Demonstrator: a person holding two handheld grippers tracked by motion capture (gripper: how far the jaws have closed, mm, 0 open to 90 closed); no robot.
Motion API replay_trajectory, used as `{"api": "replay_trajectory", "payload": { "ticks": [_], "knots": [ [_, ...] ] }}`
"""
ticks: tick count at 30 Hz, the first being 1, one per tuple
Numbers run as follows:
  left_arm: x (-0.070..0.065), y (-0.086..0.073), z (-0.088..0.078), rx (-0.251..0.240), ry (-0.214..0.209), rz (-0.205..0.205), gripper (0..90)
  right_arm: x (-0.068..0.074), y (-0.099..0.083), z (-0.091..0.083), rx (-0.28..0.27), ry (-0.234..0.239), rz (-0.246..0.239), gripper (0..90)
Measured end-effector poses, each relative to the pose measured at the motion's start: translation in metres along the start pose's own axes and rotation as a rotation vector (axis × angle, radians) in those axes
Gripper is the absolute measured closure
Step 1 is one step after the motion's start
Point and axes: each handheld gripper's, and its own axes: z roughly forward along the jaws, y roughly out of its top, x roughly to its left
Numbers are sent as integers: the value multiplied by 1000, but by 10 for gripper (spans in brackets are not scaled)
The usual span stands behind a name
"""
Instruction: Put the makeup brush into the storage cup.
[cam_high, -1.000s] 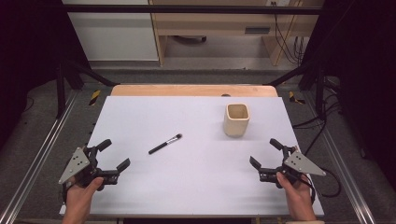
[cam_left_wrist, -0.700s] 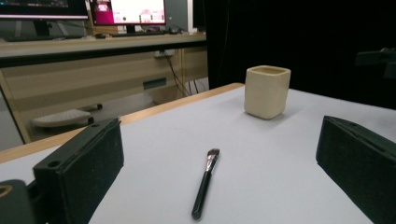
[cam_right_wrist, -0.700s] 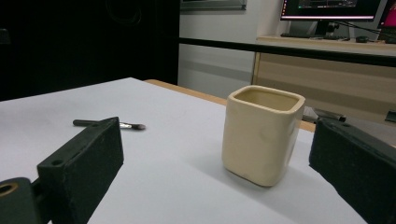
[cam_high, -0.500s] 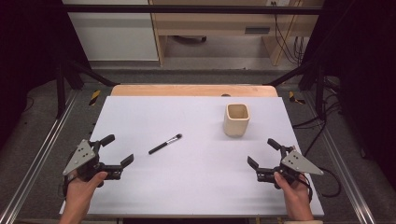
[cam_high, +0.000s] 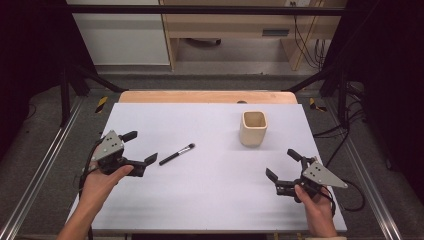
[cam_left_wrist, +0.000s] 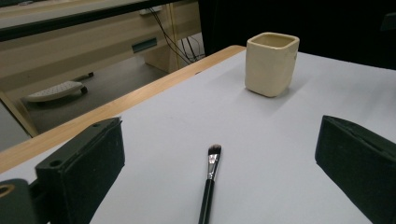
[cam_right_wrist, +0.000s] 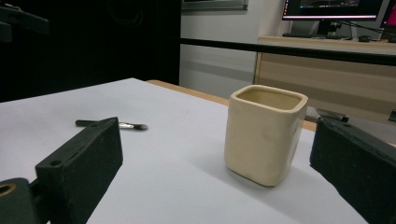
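On table, one brush (cam_high: 176, 154), one cup (cam_high: 253, 128)

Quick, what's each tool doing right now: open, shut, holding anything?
Left tool: open, holding nothing, jaws either side of the brush handle end.
Right tool: open, holding nothing, facing the cup.

Brush (cam_left_wrist: 208, 186) handle cut off by bottom edge.
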Motion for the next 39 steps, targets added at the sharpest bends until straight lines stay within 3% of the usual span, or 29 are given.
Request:
{"api": "replay_trajectory", "payload": {
  "ticks": [6, 10, 15, 18, 19, 24, 39],
  "knots": [
    [0, 19, 19, 90, -25, 35, 9, 0, 0, 0, 4, -4, -4, 29],
    [0, 27, 35, 144, -15, 62, 30, -1, -1, 0, 9, -6, 1, 28],
    [-2, 30, 50, 185, -27, 82, 29, 0, -1, 0, 4, -4, 2, 28],
    [-2, 29, 66, 250, -57, 88, 29, 0, -1, 0, 6, -5, -2, 28],
    [-2, 29, 66, 250, -57, 88, 28, 0, -1, 0, 6, -5, -2, 28],
    [0, 23, 85, 341, -76, 95, 28, 0, -1, 0, 9, -7, 5, 28],
    [13, 20, 110, 429, -68, 88, 32, -1, -2, 0, 10, -6, -2, 28]
  ]
}}
